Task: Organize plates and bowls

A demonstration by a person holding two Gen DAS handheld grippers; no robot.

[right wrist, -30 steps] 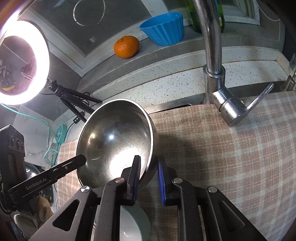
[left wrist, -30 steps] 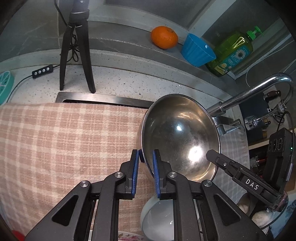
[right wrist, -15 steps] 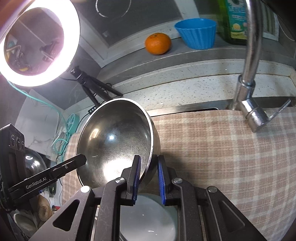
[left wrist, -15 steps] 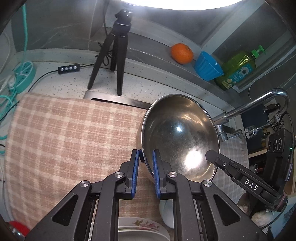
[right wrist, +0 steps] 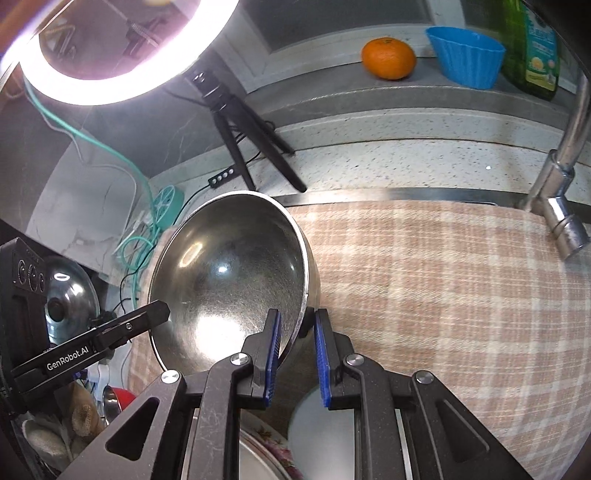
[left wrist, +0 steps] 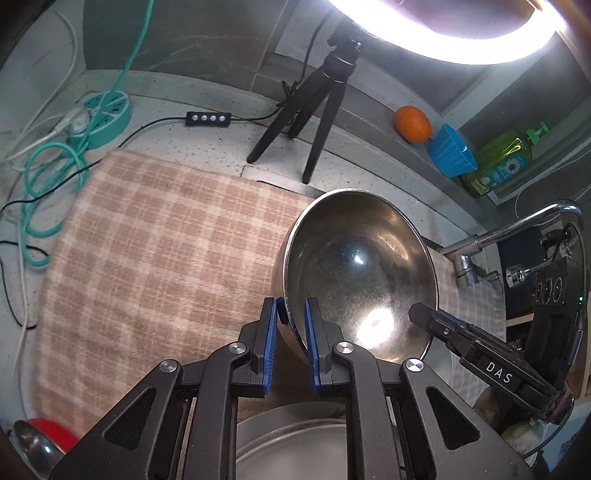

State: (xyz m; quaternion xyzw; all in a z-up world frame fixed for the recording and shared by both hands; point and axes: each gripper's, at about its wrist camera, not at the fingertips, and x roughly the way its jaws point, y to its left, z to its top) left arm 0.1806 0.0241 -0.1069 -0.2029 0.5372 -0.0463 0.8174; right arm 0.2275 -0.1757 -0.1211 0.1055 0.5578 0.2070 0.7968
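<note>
Overhead, both grippers carry one steel bowl [left wrist: 360, 275] above the checked cloth [left wrist: 155, 258], which serves as the landmark. The left gripper [left wrist: 291, 314] is clamped on the bowl's near-left rim, one blue pad inside and one outside; the right gripper [right wrist: 297, 325] pinches the opposite rim in the same way. The bowl hangs tilted, its hollow facing the cameras, clear of the cloth.

Left of the bowl the cloth lies bare as far as its rounded left edge, with green cable [left wrist: 48, 177] coiled on the counter beyond. Behind the cloth's far edge stand the black tripod [left wrist: 314, 110] and a strip of steel sink rim [right wrist: 388, 194]. The faucet [right wrist: 557, 184] rises at the cloth's far right corner. Below the cloth's near edge lie a grey plate [left wrist: 295, 450], a flowered plate [right wrist: 266, 446] and a pale dish [right wrist: 325, 439].

Against the pictures a second earlier, the cloth's left edge and the cable have come into sight, the ring light [left wrist: 461, 33] now fills the top, and the faucet sits further right. Both grips are unchanged.
</note>
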